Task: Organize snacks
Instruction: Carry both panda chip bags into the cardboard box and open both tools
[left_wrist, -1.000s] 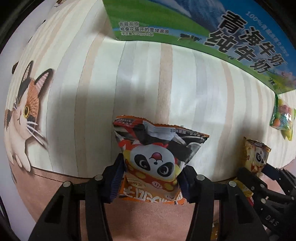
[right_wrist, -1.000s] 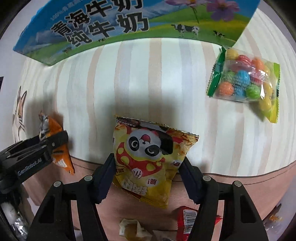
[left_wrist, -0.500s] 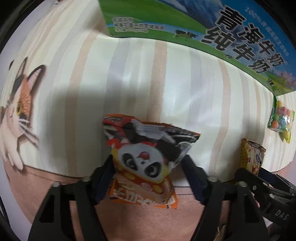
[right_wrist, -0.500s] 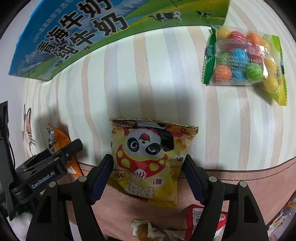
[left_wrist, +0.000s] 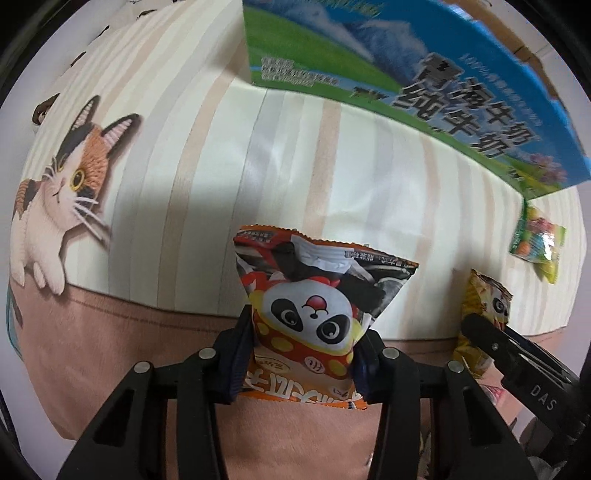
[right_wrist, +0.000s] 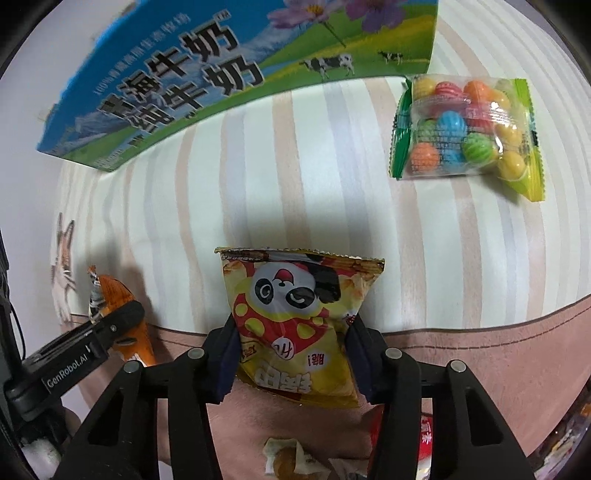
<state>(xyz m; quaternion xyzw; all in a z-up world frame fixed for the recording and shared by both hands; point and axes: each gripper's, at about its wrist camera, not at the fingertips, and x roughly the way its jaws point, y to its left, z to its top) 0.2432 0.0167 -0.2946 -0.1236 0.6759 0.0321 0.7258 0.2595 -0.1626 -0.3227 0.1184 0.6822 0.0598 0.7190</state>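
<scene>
Nearest me, low and centre in the left wrist view, my left gripper (left_wrist: 303, 354) has its fingers clenched on the lower half of the orange panda snack bag (left_wrist: 317, 306), which stands up between them clear of the cloth. In the right wrist view the right gripper (right_wrist: 291, 354) pinches the yellow panda snack bag (right_wrist: 299, 325) the same way, low and centre. Each tool shows in the other's picture: the right one at the lower right of the left view, the left one at the lower left of the right view, so I judge the two are level and side by side, both aimed forward across the striped tablecloth (right_wrist: 332, 206).

I take this as the carry step, both bags lifted and not yet placed. A few loose wrappers (right_wrist: 288, 454) lie along the bottom edge of the right view, under the tool.

Further off, a clear packet of coloured candy balls (right_wrist: 465, 129) lies flat at upper right. Beyond it the milk carton box (right_wrist: 207, 74) fills the top of both views. Next I'd need to pick a spot for each bag, probably toward that box, then ease the fingers apart.
</scene>
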